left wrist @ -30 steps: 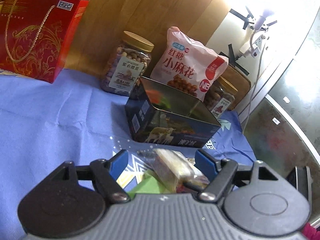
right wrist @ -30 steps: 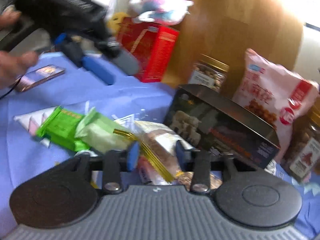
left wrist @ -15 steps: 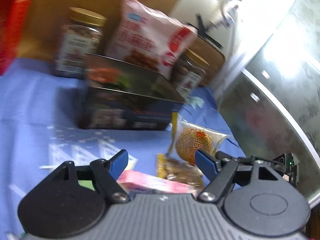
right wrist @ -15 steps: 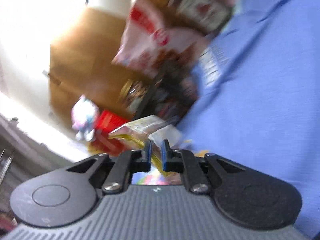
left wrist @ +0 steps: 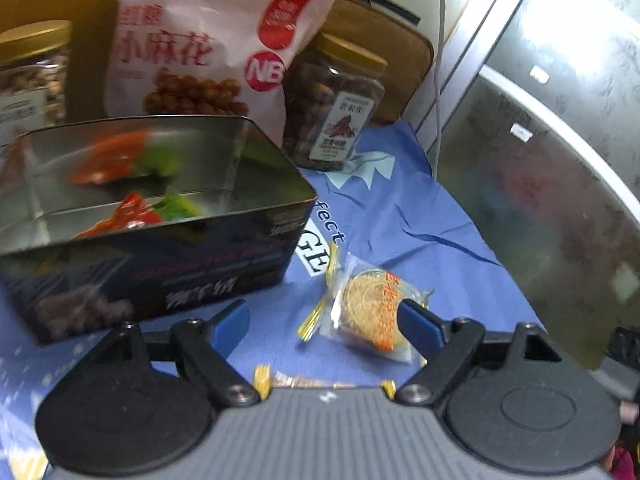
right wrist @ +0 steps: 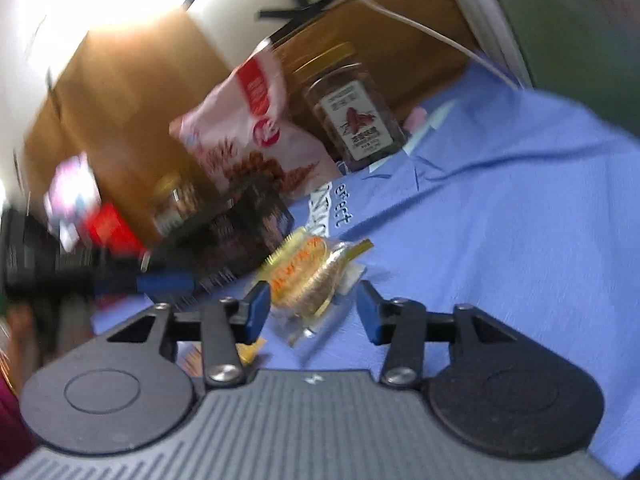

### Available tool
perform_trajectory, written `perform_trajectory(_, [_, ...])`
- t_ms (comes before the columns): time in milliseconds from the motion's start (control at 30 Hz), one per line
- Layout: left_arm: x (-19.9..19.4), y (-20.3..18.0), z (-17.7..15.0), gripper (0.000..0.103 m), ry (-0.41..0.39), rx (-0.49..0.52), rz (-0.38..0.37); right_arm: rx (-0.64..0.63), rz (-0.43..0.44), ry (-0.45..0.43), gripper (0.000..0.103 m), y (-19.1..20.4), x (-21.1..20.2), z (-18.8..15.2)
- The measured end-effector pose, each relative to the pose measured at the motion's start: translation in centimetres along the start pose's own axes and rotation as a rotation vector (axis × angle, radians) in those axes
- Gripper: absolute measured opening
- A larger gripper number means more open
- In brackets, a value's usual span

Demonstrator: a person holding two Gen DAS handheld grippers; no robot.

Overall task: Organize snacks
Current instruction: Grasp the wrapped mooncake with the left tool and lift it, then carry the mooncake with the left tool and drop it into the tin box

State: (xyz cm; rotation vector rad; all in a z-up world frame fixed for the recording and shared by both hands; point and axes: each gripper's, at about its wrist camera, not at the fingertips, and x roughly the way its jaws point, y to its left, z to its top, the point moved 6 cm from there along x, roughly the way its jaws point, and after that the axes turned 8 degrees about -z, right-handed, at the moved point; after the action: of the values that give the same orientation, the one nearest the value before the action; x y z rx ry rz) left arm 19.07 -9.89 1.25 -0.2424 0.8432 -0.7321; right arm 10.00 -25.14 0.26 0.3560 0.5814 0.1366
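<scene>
A round golden pastry in a clear wrapper (left wrist: pixel 370 312) lies on the blue cloth (left wrist: pixel 440 248) just right of the open dark tin (left wrist: pixel 160 264). My left gripper (left wrist: pixel 324 324) is open and hovers over it. In the right wrist view the same pastry (right wrist: pixel 310 276) lies between the open fingers of my right gripper (right wrist: pixel 314 308); I cannot tell if they touch it. The tin (right wrist: pixel 244 224) stands behind it. The tin holds red and green packets (left wrist: pixel 136 208). Another wrapped snack (left wrist: pixel 304 380) peeks out under the left gripper.
A pink snack bag (left wrist: pixel 200 44) and a nut jar with a gold lid (left wrist: pixel 336 104) stand behind the tin; another jar (left wrist: pixel 28 76) is at the left. A metal surface (left wrist: pixel 560 200) borders the table on the right. The left gripper (right wrist: pixel 120 280) shows blurred at left.
My right gripper was shut on a wrapped snack; now it is open over the round pastry. My left gripper swung right, from the snack pile toward the pastry beside the tin.
</scene>
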Motion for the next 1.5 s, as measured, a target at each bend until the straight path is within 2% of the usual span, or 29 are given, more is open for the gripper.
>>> perform_trajectory(67, [1.6,-0.3,0.5,0.084,0.027,0.025,-0.009,-0.122,-0.037,0.004,0.062,0.8,0.2,-0.5])
perform_trajectory(133, [3.3,-0.7,0.7,0.084,0.061,0.051,-0.014,-0.212,-0.065,0.014,0.063,1.4,1.1,-0.9])
perform_trajectory(267, [5.7,-1.1,0.0,0.084,0.119,0.069,-0.020,-0.297,-0.102,0.035,0.063,2.3,2.7,-1.1])
perform_trajectory(333, [6.4,-1.3,-0.5,0.079,0.142,0.065,-0.042,-0.342,-0.118,0.046,0.062,2.9,3.5,-1.2])
perform_trajectory(367, [6.5,-1.5,-0.7,0.078,0.141,0.077,-0.040,-0.357,-0.131,0.054,0.058,3.1,3.8,-1.4])
perform_trajectory(433, [6.4,-2.0,-1.0,0.063,0.140,0.107,-0.042,-0.389,-0.137,0.061,0.040,3.5,4.6,-1.7])
perform_trajectory(533, [4.8,-2.4,-0.9,0.058,0.134,0.064,-0.067,-0.421,-0.146,0.024,0.027,4.3,4.0,-1.7])
perform_trajectory(700, [-1.2,-4.0,-0.3,0.058,0.008,0.131,-0.063,-0.440,-0.062,-0.072,0.027,7.1,1.0,-0.4])
perform_trajectory(833, [-6.9,-4.3,1.0,0.062,-0.140,0.198,-0.023,-0.497,0.019,-0.169,0.027,11.1,-0.4,1.5])
perform_trajectory(900, [-8.7,-3.3,2.0,0.063,-0.190,0.199,0.015,-0.523,0.060,-0.194,0.027,13.1,0.3,2.6])
perform_trajectory(1000, [-10.4,-0.3,3.8,0.063,-0.240,0.146,0.082,-0.548,0.109,-0.205,0.027,15.8,2.9,3.9])
perform_trajectory(1200, [-9.9,7.3,5.5,0.063,-0.234,-0.020,0.168,-0.522,0.156,-0.096,0.027,18.8,10.6,4.8])
perform_trajectory(1333, [-8.7,10.2,5.5,0.066,-0.212,-0.081,0.214,-0.529,0.149,-0.024,0.033,19.5,13.7,4.0])
perform_trajectory(1467, [-8.3,10.7,4.7,0.069,-0.206,-0.072,0.232,-0.515,0.142,-0.032,0.050,19.2,13.7,3.6])
perform_trajectory(1500, [-8.3,10.6,4.6,0.070,-0.202,-0.065,0.237,-0.507,0.144,-0.037,0.050,19.1,13.4,3.6])
